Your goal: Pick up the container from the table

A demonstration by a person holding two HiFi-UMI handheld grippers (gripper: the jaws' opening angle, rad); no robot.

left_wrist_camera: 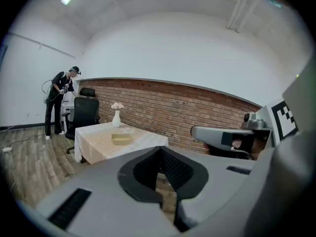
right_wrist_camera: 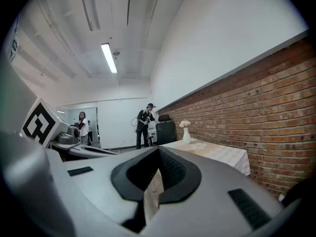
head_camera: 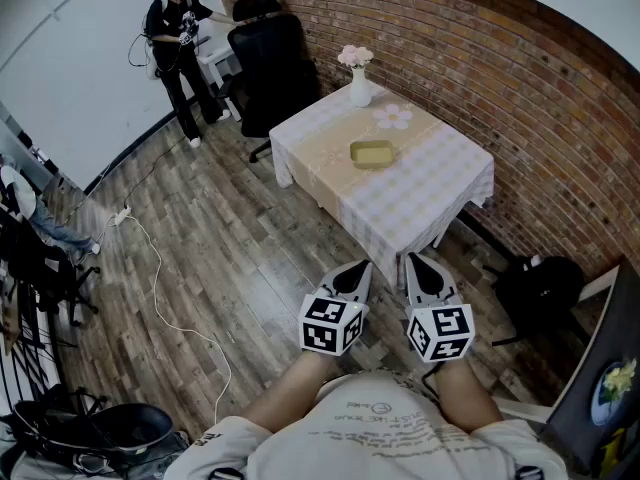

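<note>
My left gripper (head_camera: 356,271): jaws together, empty — lower centre.
My right gripper (head_camera: 420,265): jaws together, empty.
Container (head_camera: 371,153): on the table (head_camera: 432,196) — untouched.

We see a white vase (head_camera: 360,90) of pale pink flowers (head_camera: 355,56) standing upright at the far corner of the desk (head_camera: 430,203), with a flower-shaped mat (head_camera: 393,117) just beside it. A black chair (head_camera: 268,63) stands just beyond the desk's far left edge, near the brick wall (head_camera: 500,78). Past the chair, a person (head_camera: 180,38) in black stands on the wood floor (head_camera: 220,238). A white cable (head_camera: 160,288) snakes over the boards. A black bag (head_camera: 535,288) lies by the wall, right of the desk.
</note>
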